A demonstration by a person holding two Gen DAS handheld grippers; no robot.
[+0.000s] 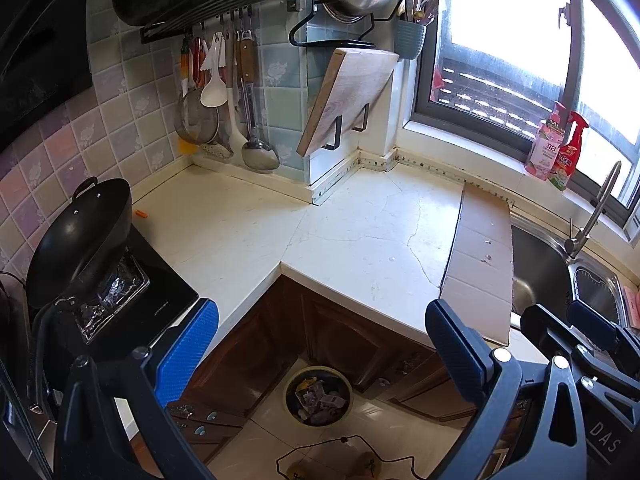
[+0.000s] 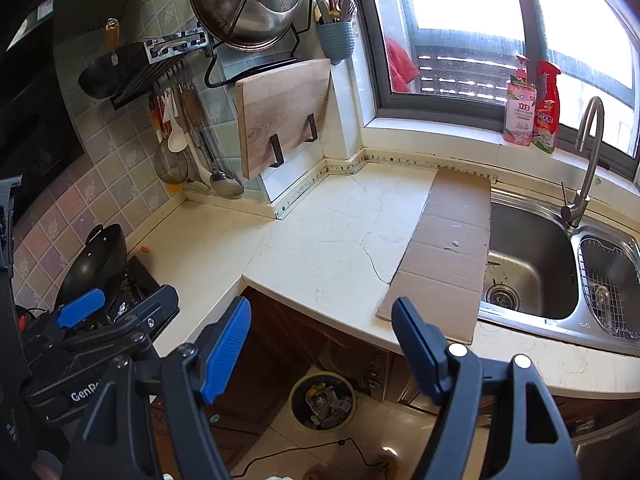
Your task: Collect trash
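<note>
Both grippers hang over the counter edge with nothing in them: left gripper (image 1: 320,336) has its jaws spread wide, right gripper (image 2: 320,340) too. The trash bin (image 1: 319,401) sits on the floor at 6 o'clock, full of crumpled scraps. Flat cardboard (image 2: 448,256) lies beside the sink (image 2: 532,264) at 3 o'clock.

The tabletop (image 2: 320,240) is cream with thin dark cracks; a plain brown cardboard sheet (image 2: 448,256) lies on it. Wall tiles (image 1: 132,92) are pastel pink, lilac and green, seemingly flower-printed. Black wok (image 1: 80,240), blue-padded left hand-held gripper (image 1: 320,344), dark wood cabinets (image 1: 328,332)
</note>
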